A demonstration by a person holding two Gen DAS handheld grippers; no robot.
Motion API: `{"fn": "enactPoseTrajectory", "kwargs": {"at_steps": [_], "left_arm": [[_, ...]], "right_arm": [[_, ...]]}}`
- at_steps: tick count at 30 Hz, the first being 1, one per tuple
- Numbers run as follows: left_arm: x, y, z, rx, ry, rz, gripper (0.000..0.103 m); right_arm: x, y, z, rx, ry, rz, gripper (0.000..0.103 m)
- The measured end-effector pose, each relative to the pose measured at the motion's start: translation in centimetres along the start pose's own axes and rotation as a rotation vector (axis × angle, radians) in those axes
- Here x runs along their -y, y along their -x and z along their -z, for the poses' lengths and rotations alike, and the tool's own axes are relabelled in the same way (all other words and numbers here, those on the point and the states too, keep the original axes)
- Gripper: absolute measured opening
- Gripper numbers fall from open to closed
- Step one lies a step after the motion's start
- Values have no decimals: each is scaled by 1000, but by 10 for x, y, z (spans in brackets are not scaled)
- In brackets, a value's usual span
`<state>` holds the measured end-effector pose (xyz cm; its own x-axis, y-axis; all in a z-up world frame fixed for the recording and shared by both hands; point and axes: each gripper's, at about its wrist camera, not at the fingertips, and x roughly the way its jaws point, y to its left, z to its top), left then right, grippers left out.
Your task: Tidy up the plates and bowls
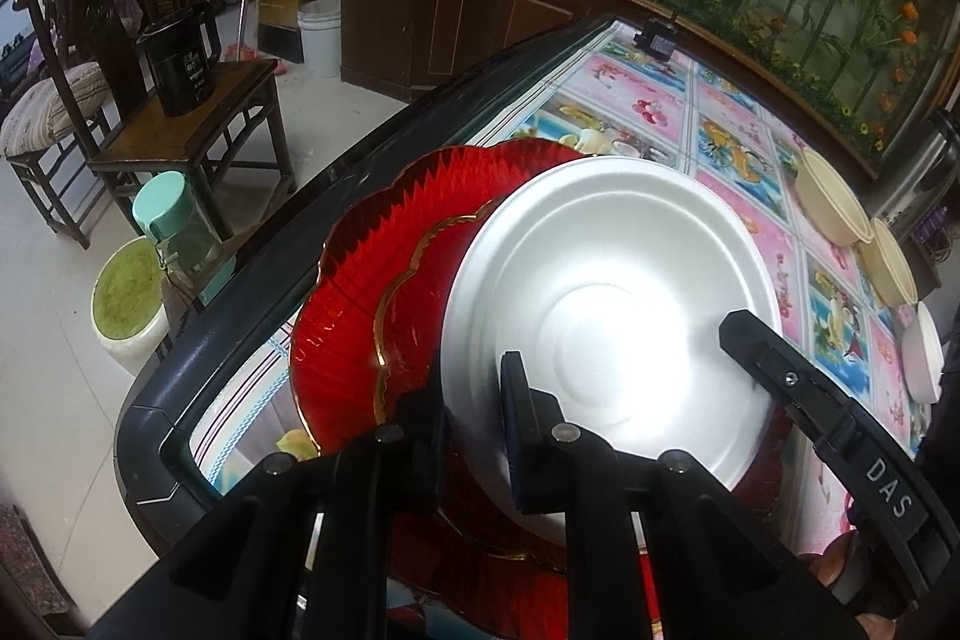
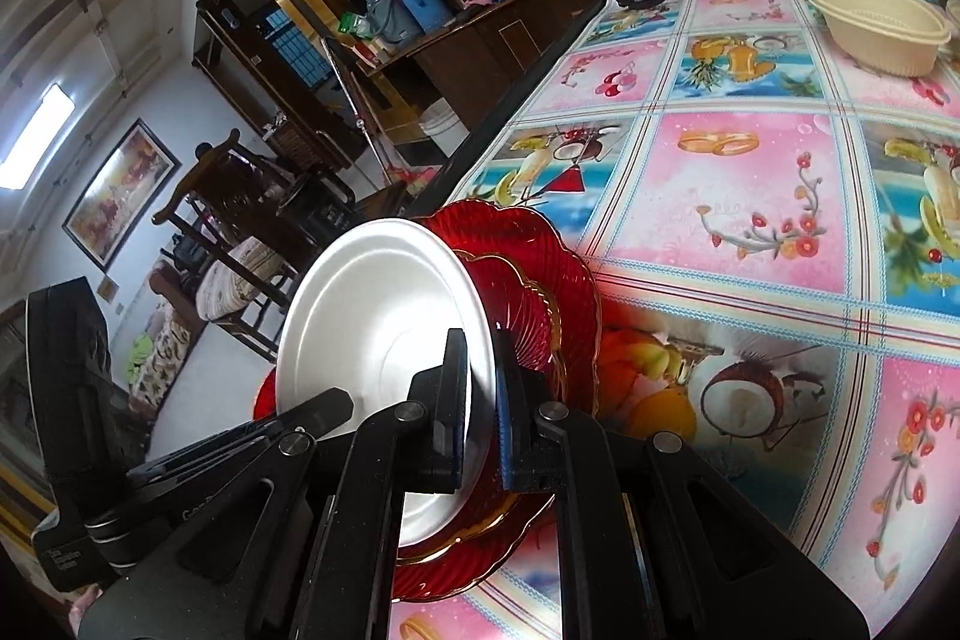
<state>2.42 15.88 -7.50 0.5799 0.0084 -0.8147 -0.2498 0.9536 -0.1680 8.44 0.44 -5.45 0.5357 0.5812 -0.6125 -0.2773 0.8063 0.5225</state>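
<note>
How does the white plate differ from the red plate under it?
The white plate is plain, matte and round-rimmed; the red plate is glossy, ribbed and scalloped with gold trim. The white plate is tilted with both grippers' jaws pinching its rim; the red plate lies flat on the table, ungripped. The red one looks wider. Both are shallow.

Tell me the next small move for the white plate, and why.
Probably lower the white plate flat onto the red plates, then release. Both the right gripper and left gripper pinch its rim, and it sits tilted above the red stack.
</note>
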Motion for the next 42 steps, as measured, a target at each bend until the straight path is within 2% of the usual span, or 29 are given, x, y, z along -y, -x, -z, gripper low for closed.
{"fn": "enactPoseTrajectory", "kwargs": {"at_steps": [4, 6, 8, 10, 13, 17, 19, 21, 25, 29, 32, 35, 42], "left_arm": [[-3, 1, 0, 5, 1, -25, 15], [-4, 1, 0, 7, 6, -32, 17], [-4, 2, -1, 11, 10, -30, 17], [-4, 4, -1, 18, 7, -43, 18], [-3, 6, -1, 23, 4, -52, 18], [1, 11, -2, 42, -19, -87, 20], [5, 15, -2, 65, -40, -118, 29], [9, 22, -2, 103, -67, -163, 49], [18, 40, -2, 211, -122, -256, 63], [31, 55, 0, 332, -197, -395, 81], [40, 61, 1, 406, -248, -495, 81], [47, 66, 1, 461, -281, -564, 83], [57, 76, -5, 513, -299, -601, 86]], "right_arm": [[-2, 0, 0, 1, 15, 13, 9], [0, 1, -1, 5, 6, 11, 13], [2, 4, -2, 19, -2, 14, 31], [4, 7, -2, 27, -14, -12, 35], [6, 11, -3, 44, -29, 3, 44], [16, 17, -6, 60, -87, -37, 44], [21, 20, -7, 75, -110, -49, 44], [24, 23, -8, 87, -127, -31, 47], [43, 23, -10, 81, -225, -40, 50], [69, 22, -10, 65, -361, -60, 50], [81, 26, -11, 76, -409, -55, 50], [86, 32, -13, 94, -419, -45, 50], [108, 42, -17, 96, -465, -27, 50]]}}
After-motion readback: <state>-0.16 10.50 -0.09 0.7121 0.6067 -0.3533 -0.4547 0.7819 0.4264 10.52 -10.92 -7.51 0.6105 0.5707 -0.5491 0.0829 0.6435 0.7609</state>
